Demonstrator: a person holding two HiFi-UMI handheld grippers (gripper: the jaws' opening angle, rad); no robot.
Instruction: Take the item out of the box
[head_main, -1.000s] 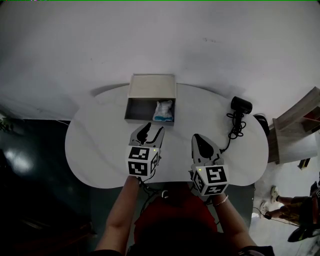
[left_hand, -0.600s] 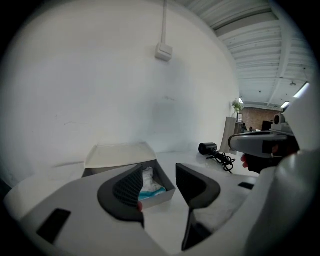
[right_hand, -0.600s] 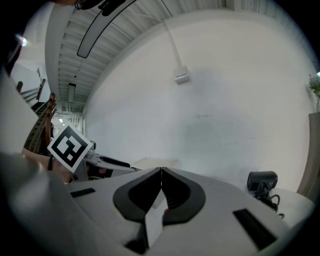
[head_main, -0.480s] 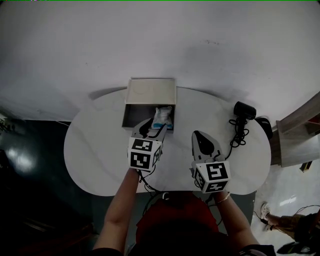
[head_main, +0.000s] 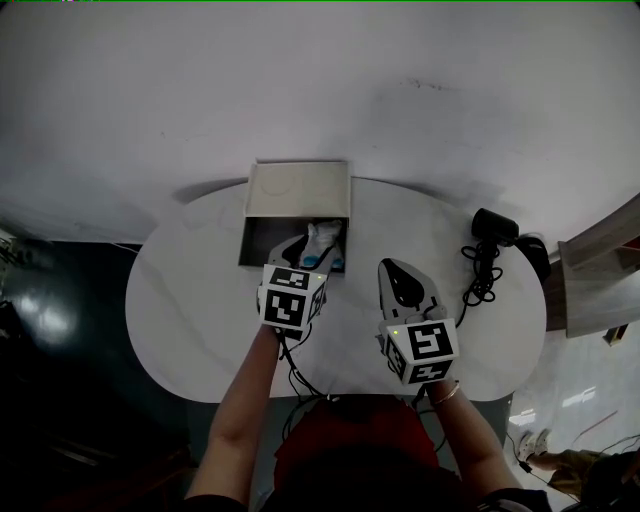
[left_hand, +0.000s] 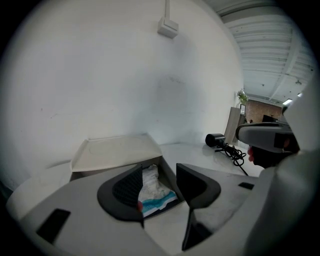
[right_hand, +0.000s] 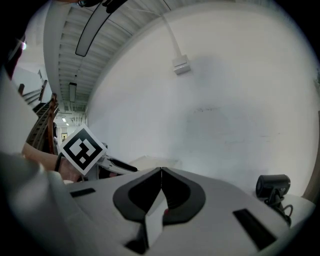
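The item (left_hand: 154, 192) is seen straight ahead of the left hand-held gripper (left_hand: 159, 174), long axis pointing away, not yet between jaws just opened wide. The right hand-held gripper (right_hand: 161, 186) is held pressed together, farther off.

Matt cardboard box (head_main: 298, 185), crinkled plastic packet (head_main: 325, 240), smooth table (head_main: 190, 300)

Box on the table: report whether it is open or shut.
Open: the box has its lid flipped back, and the white packet lies visible inside.

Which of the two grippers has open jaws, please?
The left gripper: its jaws have just been opening, with nothing gripped between them; the right gripper is shut.
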